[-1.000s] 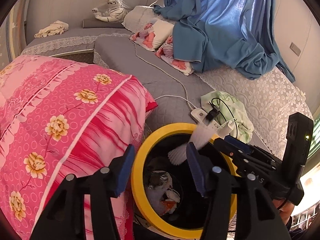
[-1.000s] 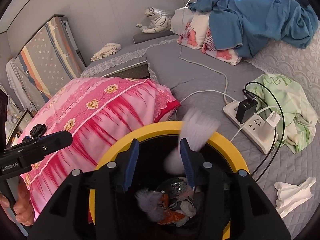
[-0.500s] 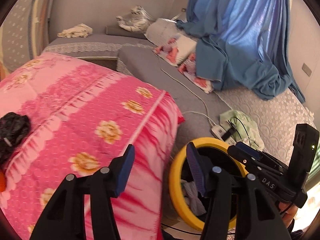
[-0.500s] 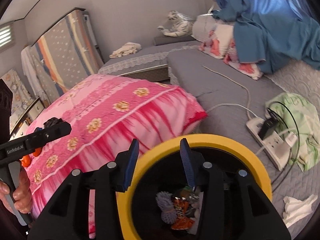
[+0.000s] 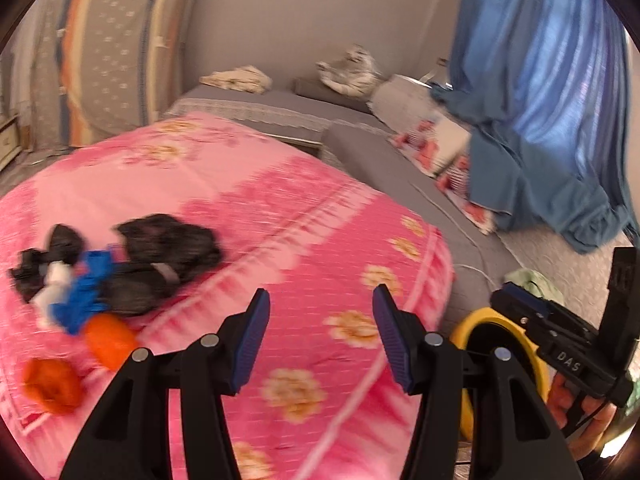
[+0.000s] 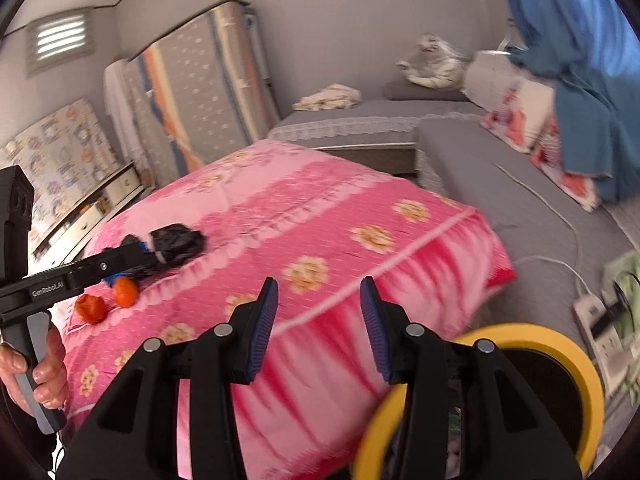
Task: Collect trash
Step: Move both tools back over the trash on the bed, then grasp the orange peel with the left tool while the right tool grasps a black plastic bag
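Plain grey walls (image 6: 332, 40) close in a small bedroom. A striped, dotted mattress (image 6: 200, 92) leans upright against the far wall, with a slatted vent (image 6: 60, 40) high beside it and low pale drawers (image 6: 100, 200) along the left side. Grey-covered beds (image 6: 500, 176) with lace-edged covers fill the far and right parts, a pink flowered quilt (image 5: 280, 220) heaped in front. Blue curtains (image 5: 552, 80) glow with daylight on the right. A white plush tiger (image 6: 436, 64) lies on the far bed
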The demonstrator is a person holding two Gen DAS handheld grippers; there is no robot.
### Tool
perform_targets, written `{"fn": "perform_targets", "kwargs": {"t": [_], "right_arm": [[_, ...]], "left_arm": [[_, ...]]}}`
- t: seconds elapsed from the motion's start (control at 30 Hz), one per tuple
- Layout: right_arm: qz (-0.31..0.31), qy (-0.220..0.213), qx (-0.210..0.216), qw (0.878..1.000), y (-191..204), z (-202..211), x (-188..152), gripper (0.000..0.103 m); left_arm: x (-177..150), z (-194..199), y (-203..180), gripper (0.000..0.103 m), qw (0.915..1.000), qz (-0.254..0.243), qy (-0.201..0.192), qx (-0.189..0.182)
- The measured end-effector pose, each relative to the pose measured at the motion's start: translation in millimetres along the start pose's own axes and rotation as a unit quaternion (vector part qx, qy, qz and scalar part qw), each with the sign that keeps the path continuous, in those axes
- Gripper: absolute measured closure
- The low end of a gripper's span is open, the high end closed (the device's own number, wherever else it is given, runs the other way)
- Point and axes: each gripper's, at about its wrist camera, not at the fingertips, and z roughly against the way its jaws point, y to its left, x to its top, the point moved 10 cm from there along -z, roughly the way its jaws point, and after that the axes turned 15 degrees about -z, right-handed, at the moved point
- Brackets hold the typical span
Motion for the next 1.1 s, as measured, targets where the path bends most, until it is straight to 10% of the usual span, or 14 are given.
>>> {"fn": "perform_targets", "kwargs": {"t": [0.63, 1.1], "right_arm": [[0.126, 0.097, 0.095, 0.983, 172, -108, -41, 0.054], [0.136, 0.139, 0.081, 0.978, 198, -180, -40, 0.045]], "left_arm": [[-88, 80, 177, 0.039, 0.9843, 0.091, 0.014, 0.151], [-136, 80, 207, 0.038, 0.9795, 0.122, 0.047, 0.153]]}}
